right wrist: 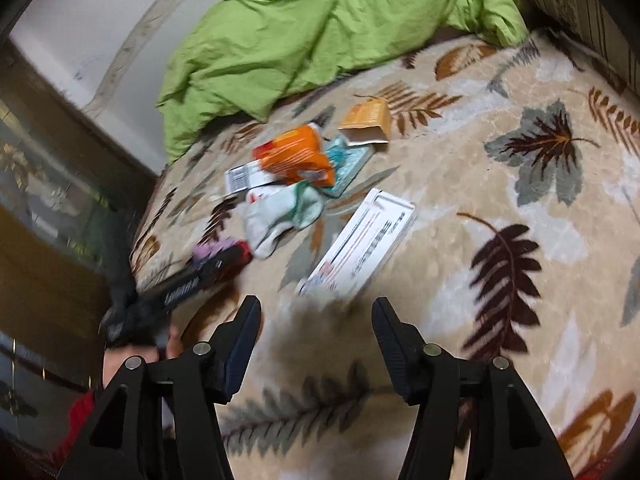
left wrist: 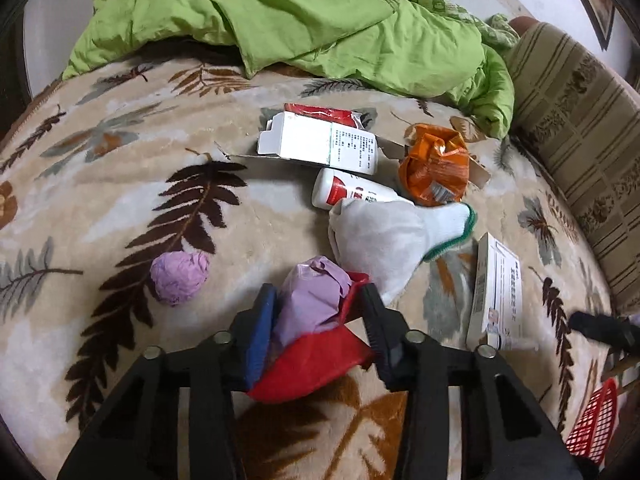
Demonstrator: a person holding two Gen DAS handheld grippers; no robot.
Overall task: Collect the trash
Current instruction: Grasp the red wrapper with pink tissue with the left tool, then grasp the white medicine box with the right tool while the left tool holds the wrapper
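Left wrist view: left gripper clamped on lilac wad w/ red wrapper, low over leaf blanket. 2nd lilac ball lies apart to its left. Sock just ahead, overlapping bottle; orange bag and white box behind. Flat box to the right. Right gripper wide, nothing between jaws, flat box just ahead. Green duvet at back.
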